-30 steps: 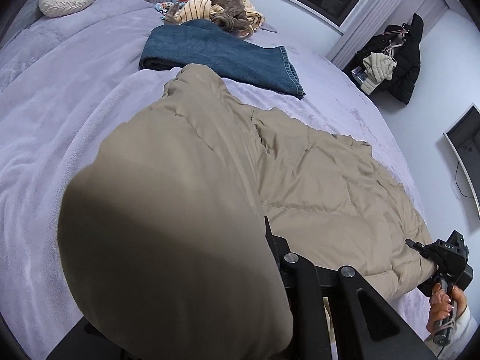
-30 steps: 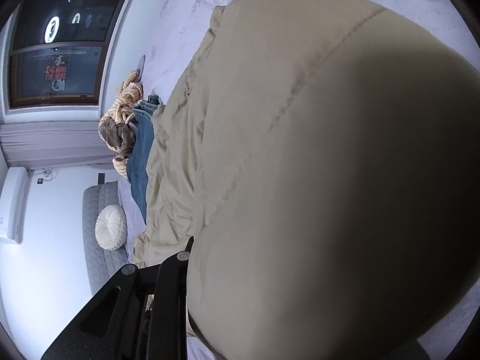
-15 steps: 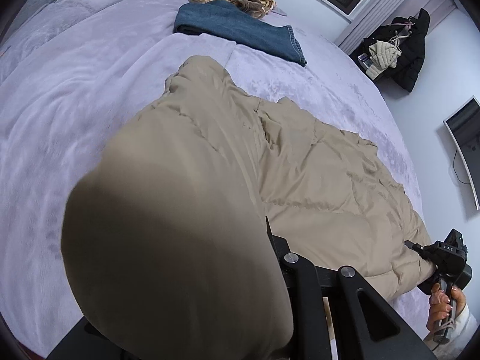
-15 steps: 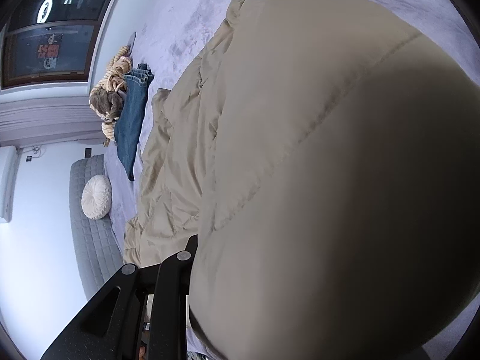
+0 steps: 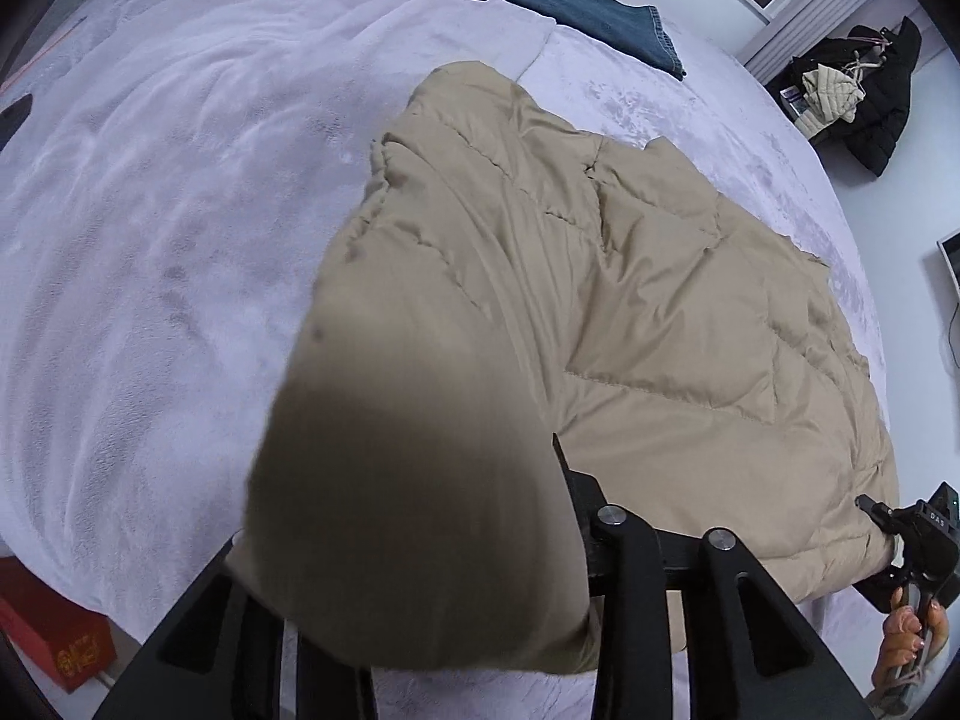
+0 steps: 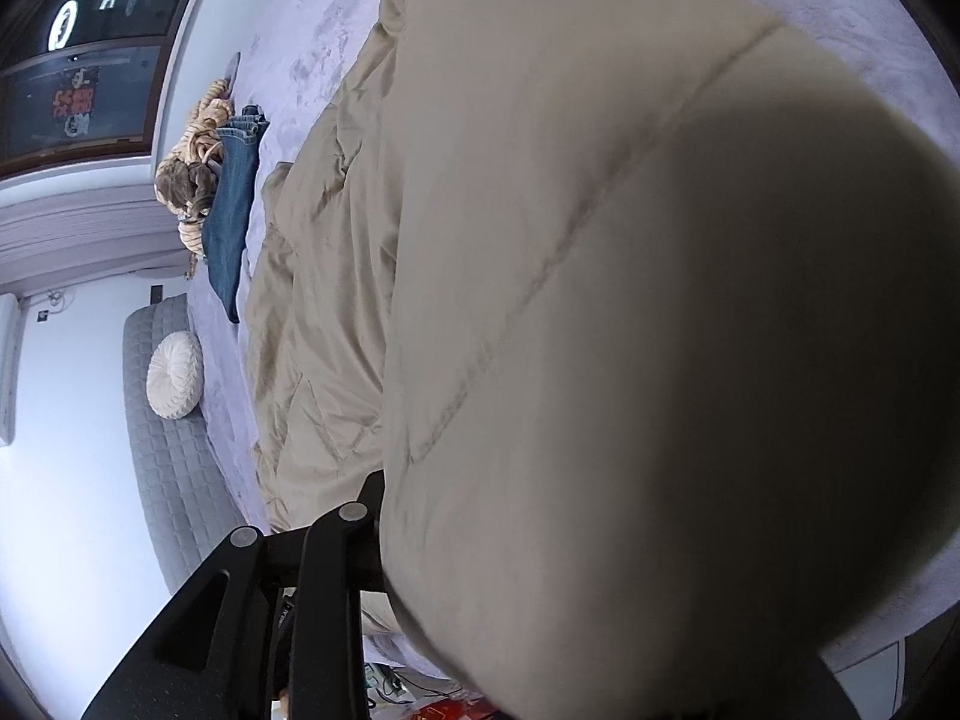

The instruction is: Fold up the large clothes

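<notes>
Clamping the near hem of the beige coat [image 5: 660,312], the left gripper [image 5: 420,540] and right gripper [image 5: 882,516] face its length running toward the frame's top.

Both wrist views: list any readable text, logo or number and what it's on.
"DAS": white letters on the black body of the right hand-held gripper, left wrist view.
Gold marking on the red box beside the bed: too small to read.
Red glowing sign in the dark window, right wrist view: sideways and blurred, not readable.
White round glowing shapes above it: not legible as characters.
Tan puffer coat, jeans: no visible text.
</notes>
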A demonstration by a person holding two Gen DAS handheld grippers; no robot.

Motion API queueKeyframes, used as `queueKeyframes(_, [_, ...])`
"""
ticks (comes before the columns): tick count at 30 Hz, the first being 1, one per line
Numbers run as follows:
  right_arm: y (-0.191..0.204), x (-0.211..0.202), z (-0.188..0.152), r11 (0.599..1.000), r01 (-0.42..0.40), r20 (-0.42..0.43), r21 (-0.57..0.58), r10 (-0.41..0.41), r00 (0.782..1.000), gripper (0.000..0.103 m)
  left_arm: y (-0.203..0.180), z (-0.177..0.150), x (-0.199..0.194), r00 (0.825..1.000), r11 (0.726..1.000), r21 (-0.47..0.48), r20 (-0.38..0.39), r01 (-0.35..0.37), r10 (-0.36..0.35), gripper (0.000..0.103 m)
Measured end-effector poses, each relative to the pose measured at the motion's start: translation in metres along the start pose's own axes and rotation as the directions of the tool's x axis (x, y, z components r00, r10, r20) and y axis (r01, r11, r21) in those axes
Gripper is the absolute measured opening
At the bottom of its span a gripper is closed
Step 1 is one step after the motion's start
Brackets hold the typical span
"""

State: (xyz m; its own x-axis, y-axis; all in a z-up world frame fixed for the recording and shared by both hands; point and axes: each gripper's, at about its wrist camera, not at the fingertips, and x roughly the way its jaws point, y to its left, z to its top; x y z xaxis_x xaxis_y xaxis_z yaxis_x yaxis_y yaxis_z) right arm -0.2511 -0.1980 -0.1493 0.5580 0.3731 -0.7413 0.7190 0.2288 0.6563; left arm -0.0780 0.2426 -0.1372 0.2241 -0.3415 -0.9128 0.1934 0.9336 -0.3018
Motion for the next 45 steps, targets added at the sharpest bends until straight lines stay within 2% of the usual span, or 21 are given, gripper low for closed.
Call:
queueKeyframes(3, [-0.001, -0.021, 0.002, 0.998, 0.062, 0.020, -0.017, -0.062, 0.998, 0.051, 0.006, -0.007, -0.019, 0.998, 0.998, 0.023, 0.017, -0.057, 0.057, 0.046])
queueKeyframes(9, [-0.015, -0.061, 0.002, 0.986, 0.164, 0.104, 0.028, -0.166, 0.981, 0.051, 0.019, -0.013, -0.056, 0.984, 0.986, 0.020, 0.072, -0.166, 0.164, 0.046])
queueKeyframes(12, [-0.013, -0.083, 0.001, 0.978, 0.210, 0.169, 0.016, -0.210, 0.963, 0.028, 0.020, -0.006, -0.070, 0.971, 0.979, 0.007, 0.125, -0.205, 0.203, 0.046])
queueKeyframes(14, [-0.001, -0.094, 0.002, 0.977, 0.212, 0.231, -0.014, -0.203, 0.952, 0.024, 0.019, 0.000, -0.074, 0.976, 0.986, -0.002, 0.137, -0.170, 0.168, 0.046])
queueKeyframes(16, [0.011, -0.098, 0.002, 0.977, 0.201, 0.257, -0.065, -0.179, 0.950, 0.024, 0.014, 0.005, -0.067, 0.985, 0.992, 0.011, 0.118, -0.130, 0.127, 0.046])
queueKeyframes(18, [0.020, -0.094, -0.001, 0.973, 0.196, 0.237, -0.122, -0.163, 0.958, 0.024, 0.008, 0.007, -0.050, 0.991, 0.993, 0.036, 0.077, -0.111, 0.108, 0.046])
queueKeyframes(22, [0.016, -0.077, -0.009, 0.948, 0.247, 0.173, -0.202, -0.214, 0.962, 0.024, 0.012, 0.002, -0.002, 0.982, 0.982, 0.040, -0.024, -0.187, 0.188, 0.046])
queueKeyframes(25, [-0.001, -0.053, -0.006, 0.937, 0.305, 0.113, -0.170, -0.289, 0.951, 0.024, 0.022, 0.000, 0.012, 0.981, 0.984, 0.018, -0.071, -0.179, 0.180, 0.046])
queueKeyframes(29, [-0.013, -0.048, 0.000, 0.947, 0.301, 0.058, -0.112, -0.296, 0.953, 0.023, 0.016, 0.002, 0.002, 0.974, 0.977, 0.052, -0.077, -0.208, 0.211, 0.046])
queueKeyframes(32, [-0.001, -0.056, -0.001, 0.944, 0.300, 0.060, -0.140, -0.295, 0.954, 0.025, 0.008, 0.002, -0.010, 0.971, 0.973, 0.057, -0.071, -0.225, 0.229, 0.046])
queueKeyframes(35, [0.013, -0.062, -0.005, 0.945, 0.275, 0.063, -0.177, -0.268, 0.961, 0.037, -0.002, -0.001, -0.023, 0.978, 0.979, 0.051, -0.060, -0.198, 0.201, 0.046])
queueKeyframes(36, [0.017, -0.065, -0.009, 0.945, 0.267, 0.064, -0.189, -0.259, 0.964, 0.044, -0.006, -0.003, -0.026, 0.979, 0.980, 0.054, -0.056, -0.192, 0.195, 0.050])
queueKeyframes(37, [0.021, -0.068, -0.011, 0.944, 0.258, 0.064, -0.203, -0.250, 0.966, 0.048, -0.011, -0.005, -0.030, 0.980, 0.980, 0.060, -0.052, -0.187, 0.191, 0.059])
queueKeyframes(38, [0.025, -0.069, -0.014, 0.943, 0.248, 0.063, -0.221, -0.240, 0.969, 0.049, -0.016, -0.005, -0.034, 0.980, 0.980, 0.064, -0.043, -0.190, 0.193, 0.079])
queueKeyframes(39, [0.029, -0.069, -0.016, 0.941, 0.242, 0.059, -0.238, -0.235, 0.970, 0.051, -0.021, -0.007, -0.040, 0.980, 0.979, 0.066, -0.020, -0.195, 0.197, 0.084])
queueKeyframes(42, [0.038, -0.071, -0.022, 0.932, 0.228, 0.051, -0.282, -0.222, 0.974, 0.058, -0.037, -0.012, -0.052, 0.984, 0.981, 0.080, 0.003, -0.179, 0.179, 0.084])
queueKeyframes(45, [0.040, -0.073, -0.027, 0.927, 0.221, 0.047, -0.304, -0.217, 0.975, 0.059, -0.044, -0.019, -0.059, 0.985, 0.982, 0.080, 0.001, -0.171, 0.172, 0.084])
